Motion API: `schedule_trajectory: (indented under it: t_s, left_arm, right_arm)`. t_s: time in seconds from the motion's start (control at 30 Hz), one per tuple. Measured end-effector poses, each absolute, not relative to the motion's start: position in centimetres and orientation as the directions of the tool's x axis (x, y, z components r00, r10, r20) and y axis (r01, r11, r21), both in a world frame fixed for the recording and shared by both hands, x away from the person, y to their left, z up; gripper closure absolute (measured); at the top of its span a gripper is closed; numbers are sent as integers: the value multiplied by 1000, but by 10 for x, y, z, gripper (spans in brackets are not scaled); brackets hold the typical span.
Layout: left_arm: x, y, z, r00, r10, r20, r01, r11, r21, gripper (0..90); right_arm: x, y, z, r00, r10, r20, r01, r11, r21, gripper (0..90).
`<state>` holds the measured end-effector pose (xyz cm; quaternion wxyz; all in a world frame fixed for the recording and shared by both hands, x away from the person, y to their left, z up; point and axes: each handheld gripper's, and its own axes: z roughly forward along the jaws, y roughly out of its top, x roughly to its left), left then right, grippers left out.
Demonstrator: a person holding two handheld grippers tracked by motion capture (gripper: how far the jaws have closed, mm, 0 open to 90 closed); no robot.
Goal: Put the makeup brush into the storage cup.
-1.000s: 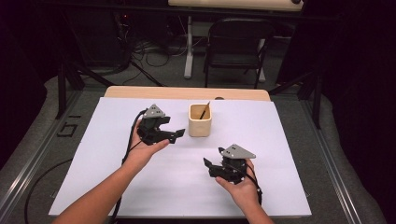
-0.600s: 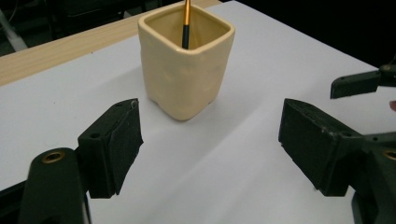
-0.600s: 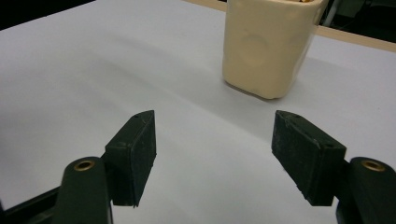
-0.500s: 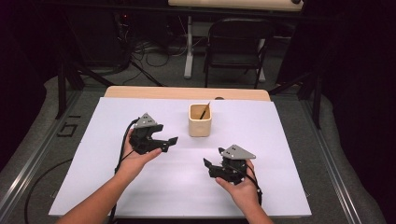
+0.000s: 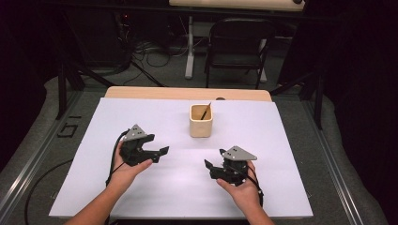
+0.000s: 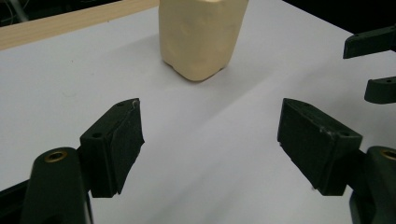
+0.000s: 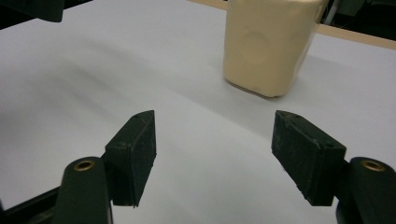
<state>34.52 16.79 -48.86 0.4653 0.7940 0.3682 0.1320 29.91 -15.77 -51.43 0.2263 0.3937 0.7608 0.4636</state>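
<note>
**Item record: cream cup, two hand-held grippers, white surface**

- Cream cup (image 5: 201,123): upright, squarish with rounded corners, standing on the white surface (image 5: 281,140) just above the centre of the high view. A thin dark stick (image 5: 205,111) leans inside it. In the left gripper view the cup (image 6: 201,35) sits at top centre; in the right gripper view (image 7: 268,44) at upper right.
- Left gripper (image 5: 162,152): held in the person's left hand (image 5: 126,165), at centre left of the high view, lower left of the cup and apart from it. Fingers (image 6: 114,142) released, spread wide, nothing between them but bare surface.
- Right gripper (image 5: 209,166): held in the right hand (image 5: 241,190), lower centre right, below the cup and apart from it. Fingers (image 7: 133,151) released, spread wide, nothing gripped.
- Wooden edge (image 5: 187,93): bare strip along the far side of the surface.
- Black chair (image 5: 239,44): on the floor beyond the surface, top centre.
</note>
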Motion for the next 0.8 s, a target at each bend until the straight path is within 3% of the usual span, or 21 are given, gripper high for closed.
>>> schedule_trajectory:
  t_s: [0.8]
  left_arm:
    - [318,202,-507,665,736,-129,474,-283,834,238]
  right_arm:
    - [298,-168,-516,-569,822,24,401,251,881,309]
